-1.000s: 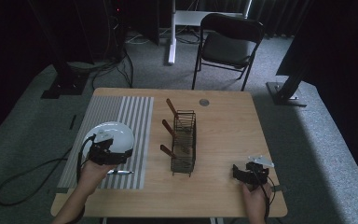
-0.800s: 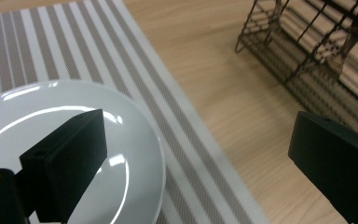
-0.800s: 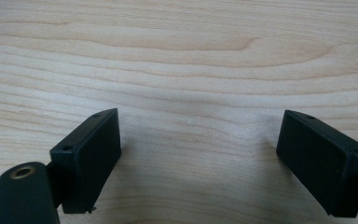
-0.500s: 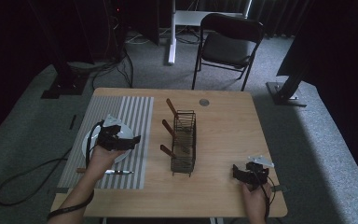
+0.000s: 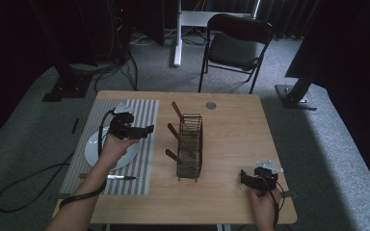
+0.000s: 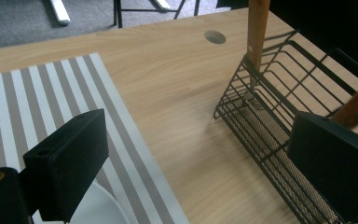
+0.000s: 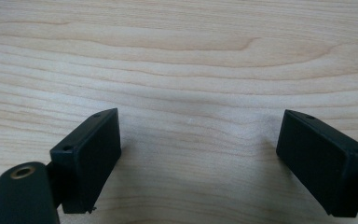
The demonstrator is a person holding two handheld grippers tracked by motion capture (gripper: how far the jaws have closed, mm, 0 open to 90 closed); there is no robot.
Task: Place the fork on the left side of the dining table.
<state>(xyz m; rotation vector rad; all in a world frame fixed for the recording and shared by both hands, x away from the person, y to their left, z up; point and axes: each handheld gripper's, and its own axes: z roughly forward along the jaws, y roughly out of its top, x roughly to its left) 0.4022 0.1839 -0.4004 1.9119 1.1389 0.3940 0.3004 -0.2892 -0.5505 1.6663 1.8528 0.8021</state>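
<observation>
My left gripper (image 5: 146,130) hovers open over the striped placemat (image 5: 139,115), its jaws pointing right toward a black wire rack (image 5: 190,144). In the left gripper view the jaws of the left gripper (image 6: 200,172) stand wide apart and hold nothing, with the wire rack (image 6: 279,116) just beyond the right jaw. A white plate (image 5: 125,156) lies on the mat under the left hand. Three wooden handles (image 5: 177,110) stick out of the rack's left side. My right gripper (image 5: 244,177) rests open near the front right corner, and in the right gripper view the right gripper (image 7: 209,163) has bare tabletop between its jaws.
A thin pen-like tool (image 5: 120,177) lies on the placemat's near edge. A round cable hole (image 5: 211,105) sits at the table's far side. A black folding chair (image 5: 236,45) stands behind the table. Bare wood (image 5: 236,134) spreads to the right of the rack.
The left gripper has moved forward and to the right, from over the plate toward the rack. The right gripper has stayed where it was.
</observation>
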